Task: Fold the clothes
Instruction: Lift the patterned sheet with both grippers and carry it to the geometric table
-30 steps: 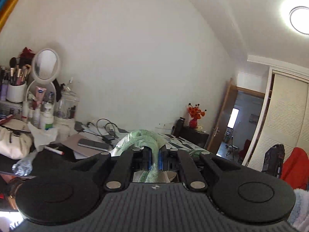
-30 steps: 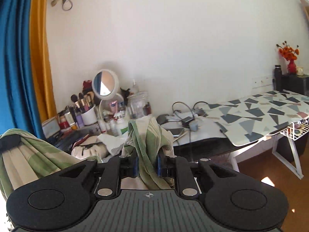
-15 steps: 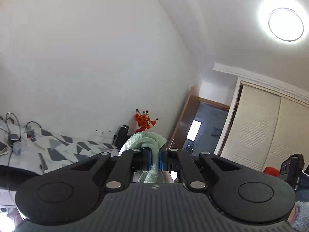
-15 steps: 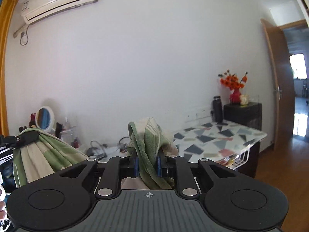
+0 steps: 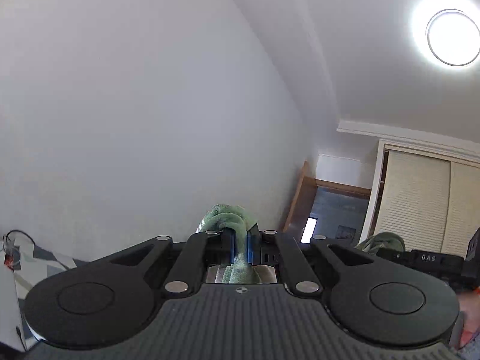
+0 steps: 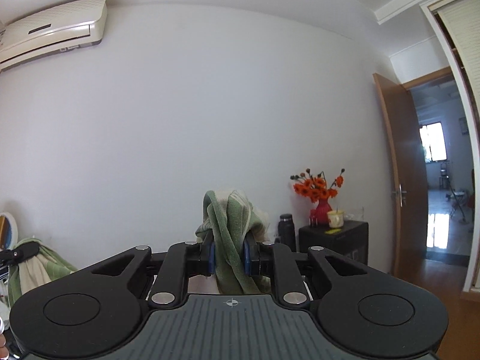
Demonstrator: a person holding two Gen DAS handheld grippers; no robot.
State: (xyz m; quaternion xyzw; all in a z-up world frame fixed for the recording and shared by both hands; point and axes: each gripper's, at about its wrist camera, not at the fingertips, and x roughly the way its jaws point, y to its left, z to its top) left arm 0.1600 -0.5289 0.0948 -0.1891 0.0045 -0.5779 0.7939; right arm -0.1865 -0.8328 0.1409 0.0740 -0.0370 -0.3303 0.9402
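**Green cloth held up high in both grippers**

While both cameras tip up at the white wall, the left gripper (image 5: 239, 246) and the right gripper (image 6: 228, 255) each pinch a bunch of the green cloth (image 6: 231, 225), jaws nearly closed on it. Red flowers (image 6: 318, 189) sit at 3 o'clock from the cloth, by the open door (image 6: 399, 177). A ceiling light (image 5: 453, 37) shines at 1 o'clock. The messy table from a second ago has dropped out of sight.
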